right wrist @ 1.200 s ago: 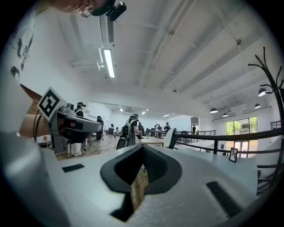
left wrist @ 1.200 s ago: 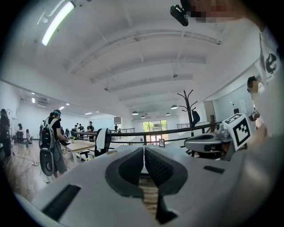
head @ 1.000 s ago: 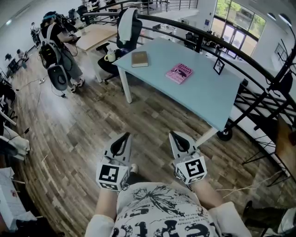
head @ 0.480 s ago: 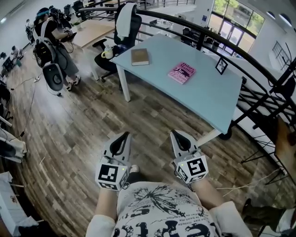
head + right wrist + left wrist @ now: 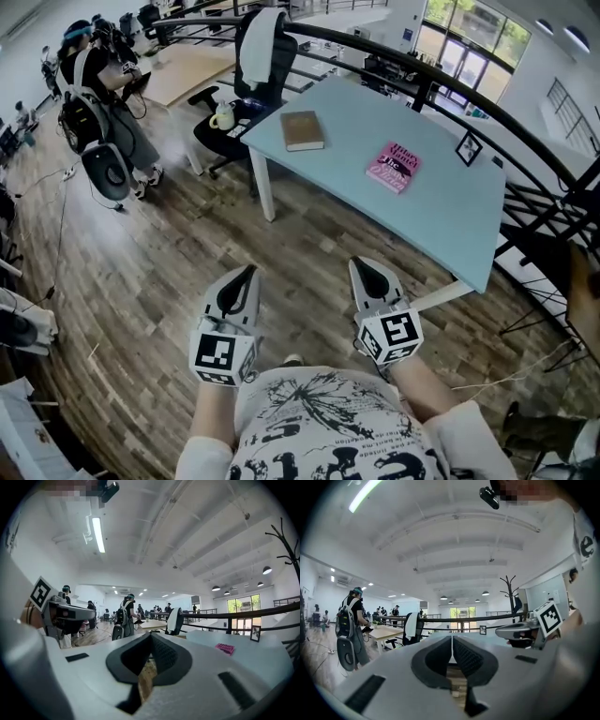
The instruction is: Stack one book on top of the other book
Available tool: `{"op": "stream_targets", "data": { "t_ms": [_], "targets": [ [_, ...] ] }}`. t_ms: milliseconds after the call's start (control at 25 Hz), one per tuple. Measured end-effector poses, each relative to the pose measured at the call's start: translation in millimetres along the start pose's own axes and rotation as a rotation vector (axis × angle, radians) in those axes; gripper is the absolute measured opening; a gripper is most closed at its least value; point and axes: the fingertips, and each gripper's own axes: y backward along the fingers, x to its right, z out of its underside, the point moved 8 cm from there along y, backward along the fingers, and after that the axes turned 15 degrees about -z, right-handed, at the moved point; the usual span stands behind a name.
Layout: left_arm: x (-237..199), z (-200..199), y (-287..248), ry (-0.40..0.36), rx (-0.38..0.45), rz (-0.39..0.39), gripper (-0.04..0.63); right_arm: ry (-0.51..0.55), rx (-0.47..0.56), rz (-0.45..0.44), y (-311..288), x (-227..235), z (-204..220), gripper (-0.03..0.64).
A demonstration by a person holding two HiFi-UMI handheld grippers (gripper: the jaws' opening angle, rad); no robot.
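Observation:
A brown book (image 5: 302, 130) lies near the left corner of the pale blue table (image 5: 441, 202). A pink book (image 5: 395, 167) lies flat about mid-table; it also shows in the right gripper view (image 5: 225, 648). My left gripper (image 5: 247, 275) and right gripper (image 5: 365, 270) hover side by side over the wooden floor, well short of the table. Both have their jaws together with nothing between them. In each gripper view (image 5: 451, 653) (image 5: 151, 651) the dark pads meet at the tips.
A black office chair (image 5: 255, 66) with a white cloth over its back stands at the table's left end, a cream mug (image 5: 223, 116) on its seat. A small picture frame (image 5: 469, 148) stands at the table's far edge. A person with a backpack (image 5: 94, 103) stands at left. A black railing (image 5: 525, 141) runs behind the table.
Both grippers and the view have advanced across the floor; the table and its two books have shifted right and down in the head view. Jaws stayed shut.

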Motion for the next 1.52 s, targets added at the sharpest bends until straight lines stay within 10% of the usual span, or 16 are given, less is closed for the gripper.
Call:
{"op": "stream_targets", "data": {
  "t_ms": [520, 1520],
  "targets": [
    [-69.1, 29.7, -101.7, 0.010, -0.119, -0.037, 0.012, -0.038, -0.051, -0.026, -124.7, 44.3, 23.8, -0.006],
    [-37.8, 5.7, -484.3, 0.017, -0.141, -0.047, 0.012, -0.024, -0.083, -0.107, -322.8, 374.1, 6.5, -0.006]
  ]
}}
